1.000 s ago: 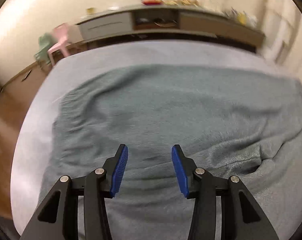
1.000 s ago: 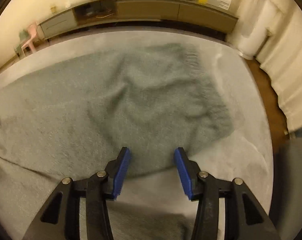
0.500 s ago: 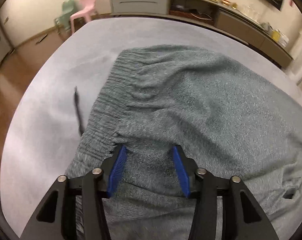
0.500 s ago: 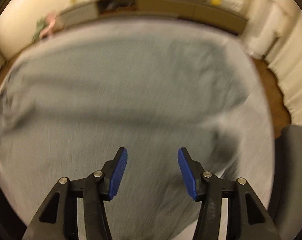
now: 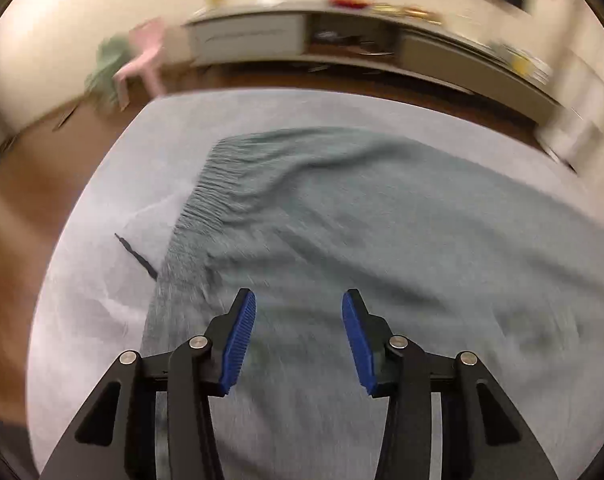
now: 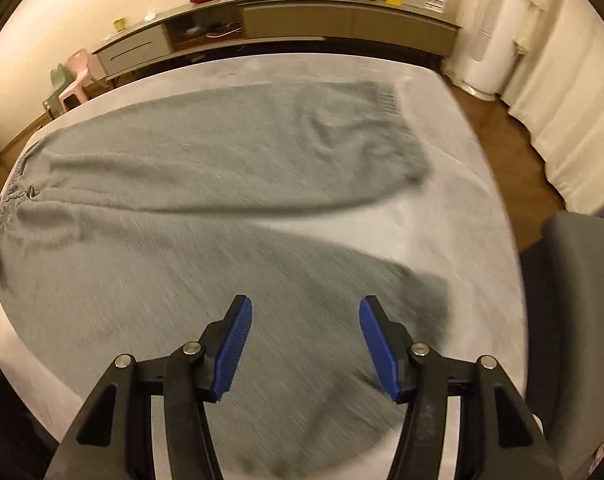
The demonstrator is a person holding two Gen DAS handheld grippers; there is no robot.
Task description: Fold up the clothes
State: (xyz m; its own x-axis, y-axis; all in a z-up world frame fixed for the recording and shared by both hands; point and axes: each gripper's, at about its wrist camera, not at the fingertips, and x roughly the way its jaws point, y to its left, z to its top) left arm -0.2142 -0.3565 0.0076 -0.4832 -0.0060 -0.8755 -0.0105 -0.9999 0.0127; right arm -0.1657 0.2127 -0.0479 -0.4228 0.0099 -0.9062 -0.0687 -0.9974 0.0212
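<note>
The grey trousers (image 6: 205, 184) lie flat on the bed (image 6: 454, 208), long axis left-to-right, waistband (image 5: 205, 200) ahead-left of the wide-open, empty left gripper (image 5: 297, 336), leg cuffs nearer the equally open, empty right gripper (image 6: 306, 344).

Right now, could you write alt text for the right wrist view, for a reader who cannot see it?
Grey-green trousers lie spread flat on a pale bed, legs apart. The open right gripper hangs above the nearer leg, holding nothing. A long cabinet lines the far wall.

low sideboard (image 6: 342, 20), pink chair (image 6: 75, 84), white curtains (image 6: 574, 120); wooden floor (image 5: 33, 200)
</note>
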